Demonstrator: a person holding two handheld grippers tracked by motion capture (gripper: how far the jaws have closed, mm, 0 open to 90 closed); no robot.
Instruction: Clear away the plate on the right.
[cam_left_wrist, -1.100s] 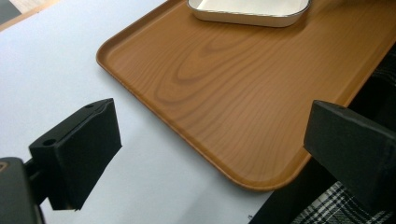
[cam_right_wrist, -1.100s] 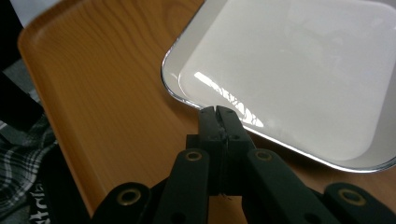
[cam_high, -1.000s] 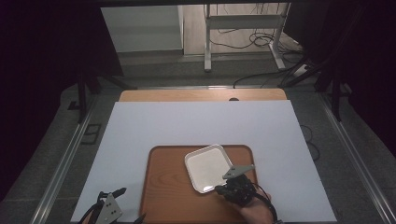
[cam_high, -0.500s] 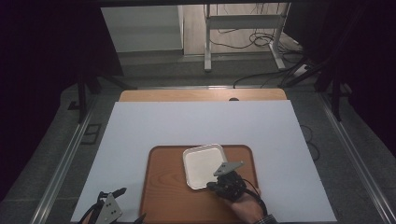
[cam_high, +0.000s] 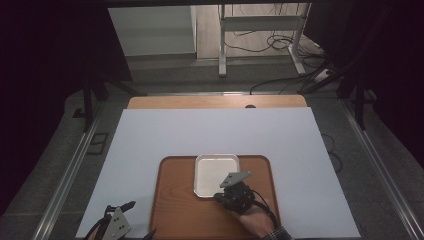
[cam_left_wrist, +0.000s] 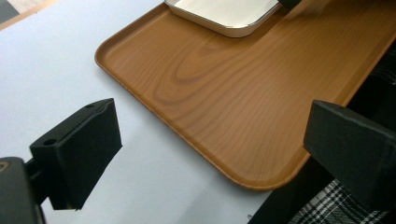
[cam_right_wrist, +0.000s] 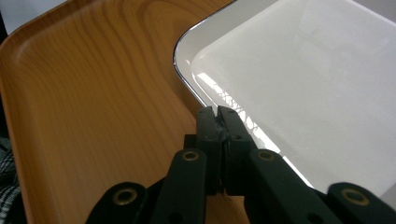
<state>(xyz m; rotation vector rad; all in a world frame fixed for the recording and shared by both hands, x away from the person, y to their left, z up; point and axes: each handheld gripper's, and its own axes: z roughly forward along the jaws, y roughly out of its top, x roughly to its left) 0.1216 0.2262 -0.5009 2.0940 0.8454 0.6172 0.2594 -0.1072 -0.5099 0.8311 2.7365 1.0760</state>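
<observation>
The white square dish (cam_high: 216, 175) sits on the far part of the wooden tray (cam_high: 180, 210) on the white-covered counter (cam_high: 150, 135). The right gripper (cam_right_wrist: 217, 112) has its fingers pinched on the dish's near rim. The left gripper (cam_left_wrist: 210, 140), fingers spread wide, hovers at the tray's near left corner

Left tool idle and wide, right tool clamped.
Left tool (cam_high: 131, 220) at 7 o'clock on the near edge, jaws spread wide, pointing toward 2 o'clock. Right tool (cam_right_wrist: 218, 114) at 5 o'clock, jaws pressed together on a rim; right hand (cam_high: 255, 219) comes in from the bottom, pointing toward 11 o'clock.
</observation>
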